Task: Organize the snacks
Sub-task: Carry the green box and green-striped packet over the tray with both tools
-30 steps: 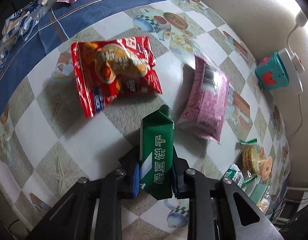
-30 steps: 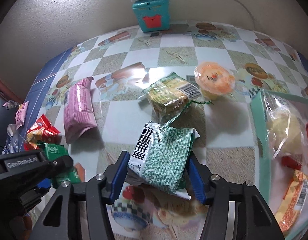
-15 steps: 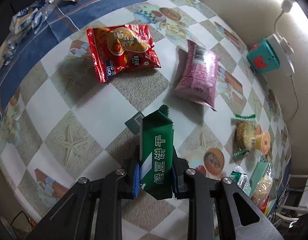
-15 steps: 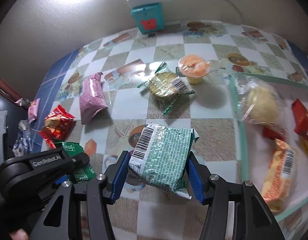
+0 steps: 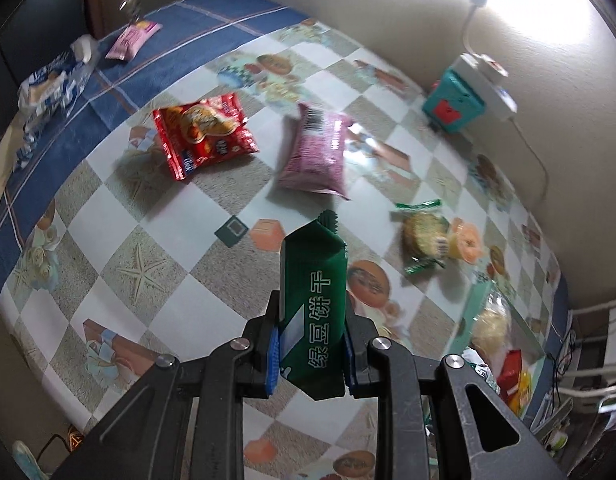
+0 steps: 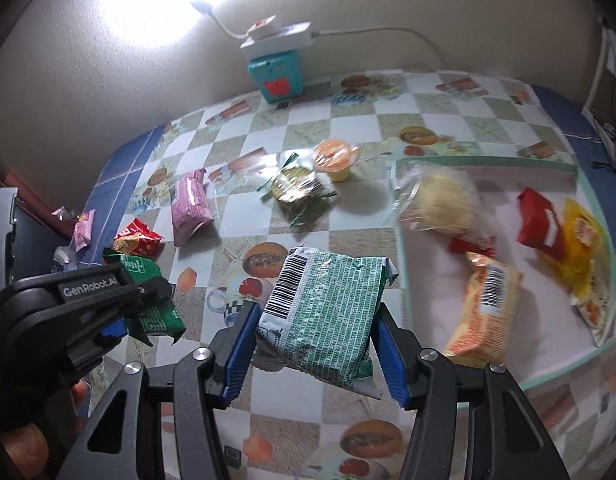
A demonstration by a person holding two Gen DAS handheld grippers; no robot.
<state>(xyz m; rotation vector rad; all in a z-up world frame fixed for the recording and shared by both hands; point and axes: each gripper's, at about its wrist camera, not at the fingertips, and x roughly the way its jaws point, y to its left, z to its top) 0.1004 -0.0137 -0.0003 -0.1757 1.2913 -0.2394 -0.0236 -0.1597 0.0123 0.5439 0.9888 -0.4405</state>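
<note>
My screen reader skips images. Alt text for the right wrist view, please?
The right gripper holds a green-and-white snack packet above the patterned tablecloth; beside it lies a green-rimmed tray of snacks, with the left gripper holding a green biscuit pack.

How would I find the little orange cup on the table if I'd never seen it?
Start at the teal box against the wall, under the white power strip. Come forward across the checked tablecloth to the round biscuit pack in clear wrap with green ends. The orange cup sits right beside it, on the tray's side; it is the only round tub, everything nearby being a flat packet.
</note>
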